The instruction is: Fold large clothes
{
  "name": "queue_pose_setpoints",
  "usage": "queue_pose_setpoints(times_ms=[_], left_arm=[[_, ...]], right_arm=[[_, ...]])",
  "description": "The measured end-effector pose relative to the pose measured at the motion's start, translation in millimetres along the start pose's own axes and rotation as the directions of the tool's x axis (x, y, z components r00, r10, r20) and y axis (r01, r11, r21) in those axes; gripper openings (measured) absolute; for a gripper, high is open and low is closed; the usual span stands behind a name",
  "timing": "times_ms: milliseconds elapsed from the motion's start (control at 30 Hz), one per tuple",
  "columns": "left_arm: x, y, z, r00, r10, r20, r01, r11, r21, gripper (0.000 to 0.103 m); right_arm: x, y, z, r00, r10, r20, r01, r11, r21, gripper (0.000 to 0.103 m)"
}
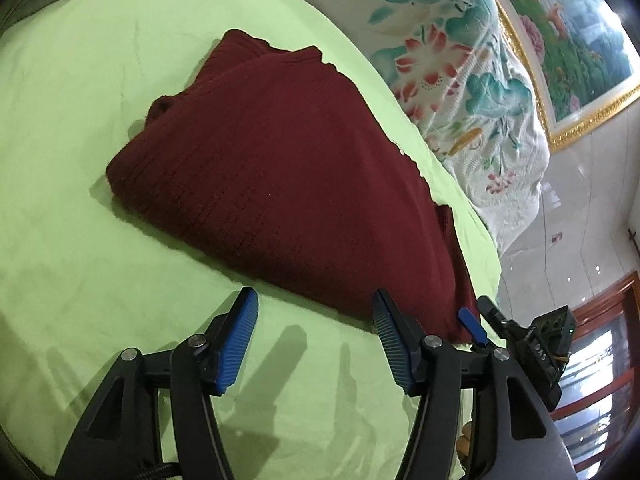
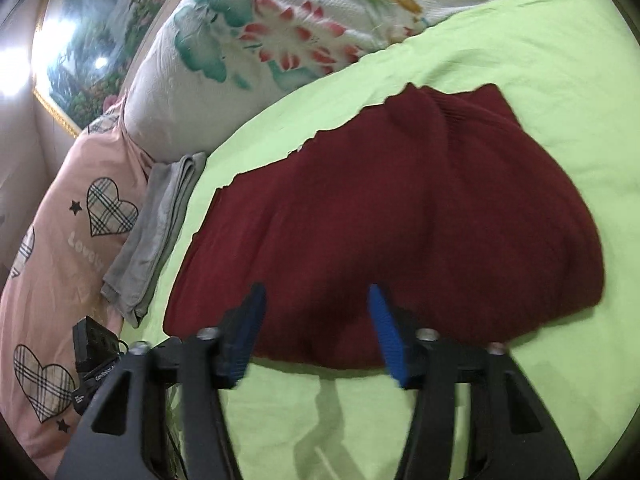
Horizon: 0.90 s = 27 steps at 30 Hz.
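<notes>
The sweater [image 1: 280,184] lay folded on the green sheet [image 1: 80,240], long axis running away from both grippers. Left gripper [image 1: 314,344] was open, empty, just before its near edge. Right gripper [image 2: 316,332] was open too, tips over that edge, so nearer.

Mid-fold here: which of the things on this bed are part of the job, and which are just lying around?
Part of the job:
- dark red knit garment, folded on the green sheet
- left gripper, open, empty
- right gripper, open, empty

Just lying about:
- floral quilt
- pink heart-print bedding
- folded grey cloth
- framed landscape picture
</notes>
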<state>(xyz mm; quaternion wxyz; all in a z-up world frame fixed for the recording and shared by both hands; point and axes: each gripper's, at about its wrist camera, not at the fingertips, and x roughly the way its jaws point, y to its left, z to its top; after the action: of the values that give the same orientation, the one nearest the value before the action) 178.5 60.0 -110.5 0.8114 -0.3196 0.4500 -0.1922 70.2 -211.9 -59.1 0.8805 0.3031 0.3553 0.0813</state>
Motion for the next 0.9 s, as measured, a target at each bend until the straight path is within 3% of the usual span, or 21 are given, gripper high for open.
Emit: queue_pose_setpoints(times_ms=[100, 367, 633, 700, 767, 900], left_arm=[[4, 4, 7, 1.000, -0.007, 0.013, 0.007, 0.999, -0.031, 0.064], [4, 20, 28, 0.997, -0.003, 0.074, 0.011, 0.994, -0.105, 0.065], [11, 26, 52, 0.990, 0.040, 0.138, -0.021, 0.991, -0.134, 0.063], [14, 24, 58, 0.987, 0.053, 0.153, -0.033, 0.991, -0.130, 0.053], [19, 22, 64, 0.987, 0.041, 0.155, -0.022, 0.992, -0.120, 0.015], [11, -5, 72, 0.981, 0.009, 0.194, -0.005, 1.000, -0.022, 0.012]], right_arm=[[17, 7, 11, 1.000, -0.009, -0.027, 0.008, 1.000, -0.014, 0.026], [86, 37, 56, 0.997, -0.017, -0.070, 0.011, 0.996, -0.084, 0.025], [139, 52, 63, 0.989, -0.051, -0.140, 0.035, 0.993, -0.112, 0.025], [141, 51, 64, 0.987, -0.042, -0.152, 0.026, 0.994, -0.110, 0.025], [142, 47, 64, 0.986, -0.024, -0.165, 0.007, 0.994, -0.105, 0.024], [143, 39, 64, 0.984, 0.015, -0.177, -0.031, 0.996, -0.088, 0.023]])
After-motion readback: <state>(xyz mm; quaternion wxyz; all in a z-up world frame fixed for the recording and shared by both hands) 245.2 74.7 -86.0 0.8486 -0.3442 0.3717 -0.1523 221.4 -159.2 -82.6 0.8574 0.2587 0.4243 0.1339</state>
